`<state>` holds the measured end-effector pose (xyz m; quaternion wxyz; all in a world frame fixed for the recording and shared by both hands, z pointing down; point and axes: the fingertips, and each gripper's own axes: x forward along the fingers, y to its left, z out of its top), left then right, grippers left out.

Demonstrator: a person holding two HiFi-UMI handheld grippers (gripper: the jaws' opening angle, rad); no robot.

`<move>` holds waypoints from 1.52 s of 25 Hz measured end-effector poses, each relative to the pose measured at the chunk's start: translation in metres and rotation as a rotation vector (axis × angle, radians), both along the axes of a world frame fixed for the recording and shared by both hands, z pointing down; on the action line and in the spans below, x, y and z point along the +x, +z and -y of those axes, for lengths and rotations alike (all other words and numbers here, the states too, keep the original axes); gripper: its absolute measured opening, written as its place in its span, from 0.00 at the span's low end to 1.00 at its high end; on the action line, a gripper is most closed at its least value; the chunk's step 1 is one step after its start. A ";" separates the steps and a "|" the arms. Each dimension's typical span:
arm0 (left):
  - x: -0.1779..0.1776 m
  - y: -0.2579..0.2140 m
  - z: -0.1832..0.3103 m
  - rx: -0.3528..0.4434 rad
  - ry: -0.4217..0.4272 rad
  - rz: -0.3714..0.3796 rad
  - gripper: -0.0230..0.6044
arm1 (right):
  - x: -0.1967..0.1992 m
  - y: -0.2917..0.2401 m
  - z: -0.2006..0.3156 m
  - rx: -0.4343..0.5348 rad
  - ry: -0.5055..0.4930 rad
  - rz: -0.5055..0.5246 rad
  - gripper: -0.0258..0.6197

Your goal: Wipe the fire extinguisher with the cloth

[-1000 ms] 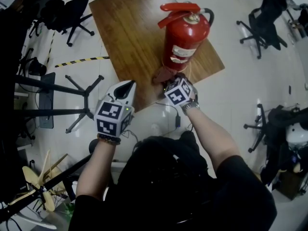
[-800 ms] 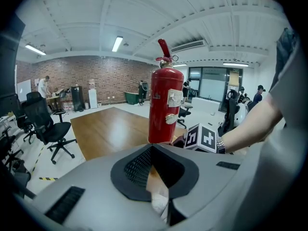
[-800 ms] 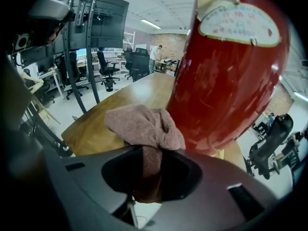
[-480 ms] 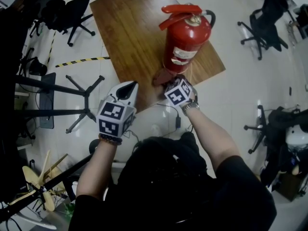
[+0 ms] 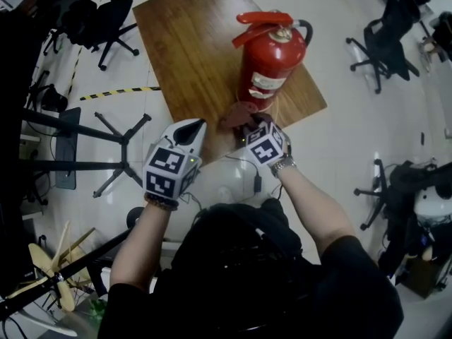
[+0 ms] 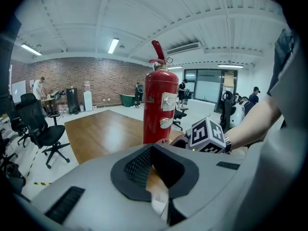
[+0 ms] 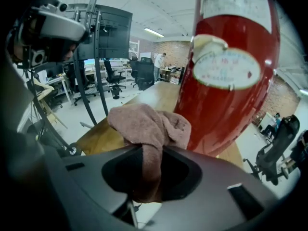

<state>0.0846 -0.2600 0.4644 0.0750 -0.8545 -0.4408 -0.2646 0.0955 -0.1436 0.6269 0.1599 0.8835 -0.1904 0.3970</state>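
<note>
The left gripper [image 5: 192, 127] hangs at 8 o'clock of the extinguisher, its fingers pressed together on nothing. The right gripper [image 5: 251, 127], fingers pinching the brown cloth [image 5: 236, 115], has risen a little over the last second. The bunched cloth now sits close against the lower body of the fire extinguisher [image 5: 268, 62], which stands upright at 12 o'clock on the tabletop [image 5: 191, 41]. This looks like an upward wiping stroke beginning.
</note>
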 end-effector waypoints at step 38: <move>-0.142 -0.069 -0.205 -0.318 0.206 0.234 0.50 | -0.151 -0.213 -0.075 -0.111 -0.845 -0.607 0.21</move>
